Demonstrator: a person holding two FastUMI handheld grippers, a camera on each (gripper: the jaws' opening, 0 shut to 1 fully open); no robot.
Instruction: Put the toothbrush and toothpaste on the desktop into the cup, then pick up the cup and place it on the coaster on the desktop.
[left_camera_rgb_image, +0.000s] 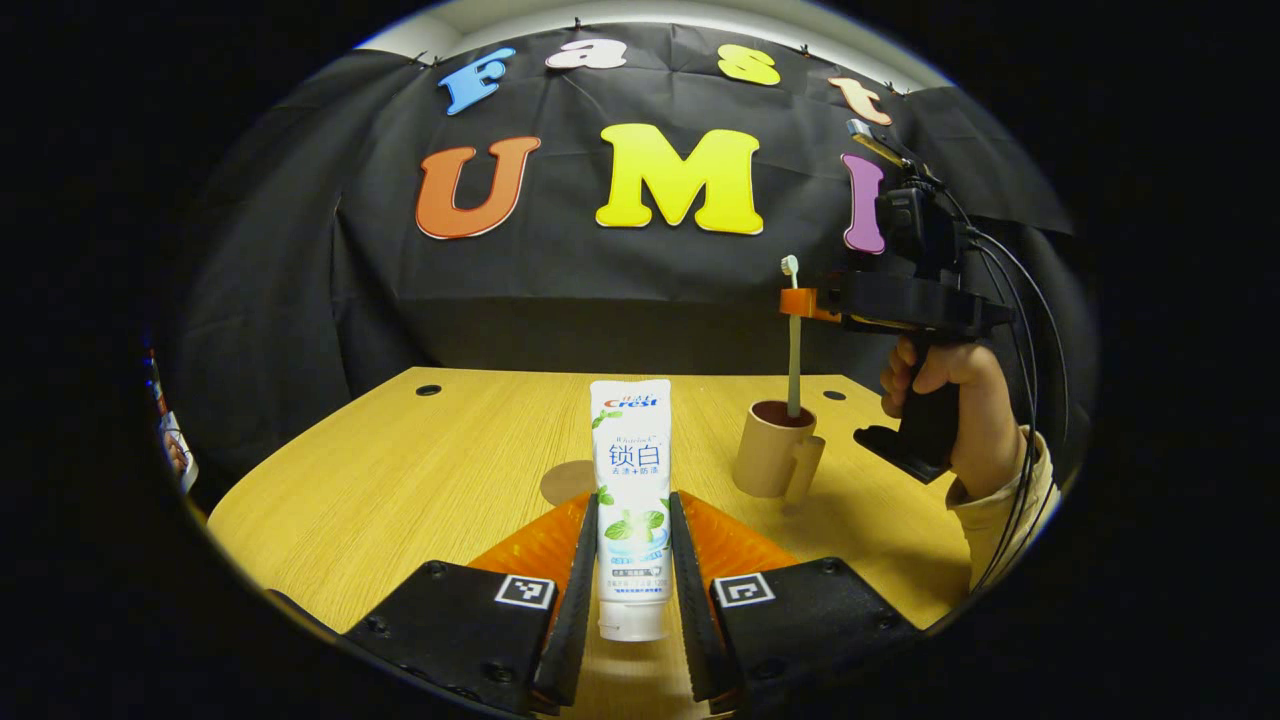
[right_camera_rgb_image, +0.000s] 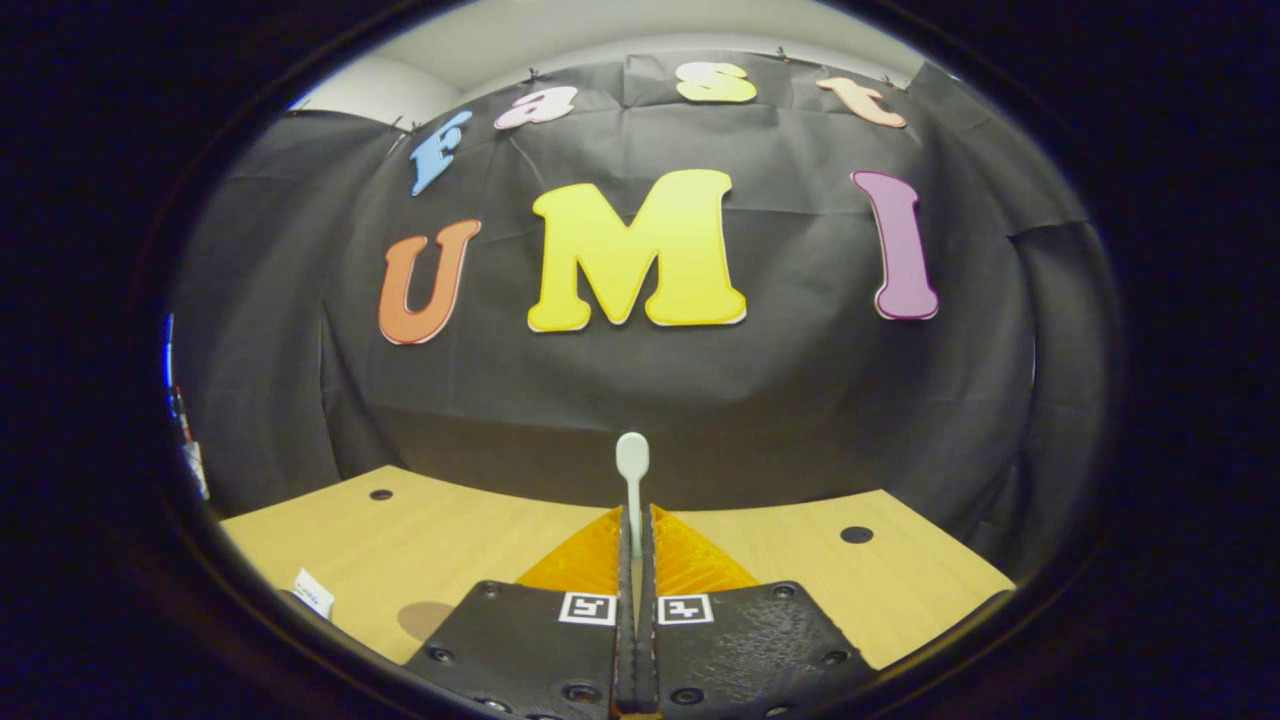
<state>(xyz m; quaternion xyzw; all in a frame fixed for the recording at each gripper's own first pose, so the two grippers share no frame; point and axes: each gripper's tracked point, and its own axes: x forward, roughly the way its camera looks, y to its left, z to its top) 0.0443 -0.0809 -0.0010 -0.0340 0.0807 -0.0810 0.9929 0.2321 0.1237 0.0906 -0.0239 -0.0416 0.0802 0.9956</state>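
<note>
- The left gripper (left_camera_rgb_image: 632, 560) is being held low over the desk (left_camera_rgb_image: 400, 470); its fingers are being pressed on both sides of the tube (left_camera_rgb_image: 631, 500), which is being kept upright, cap end down.
- The right gripper (right_camera_rgb_image: 635, 560) is being held above the cup (left_camera_rgb_image: 775, 448); its fingers are being clamped together on the brush (right_camera_rgb_image: 632, 480) partway up the handle; the head is being pointed upward.
- In the left gripper view, the brush's lower end is being dipped into the cup's mouth, the hand (left_camera_rgb_image: 960, 400) being wrapped round the right gripper's grip.
- The coaster (left_camera_rgb_image: 568, 482) is lying flat on the desk behind the tube, left of the cup.
- Handling is being judged thus: the tube is light and soft, so it is best squeezed gently at its middle, lest it buckle or slip; the brush is light, stiff and thin, likely to pivot if pinched loosely.
- The cup looks rigid; its handle, or its wall, is being judged the place for a hold once both items are inside.
</note>
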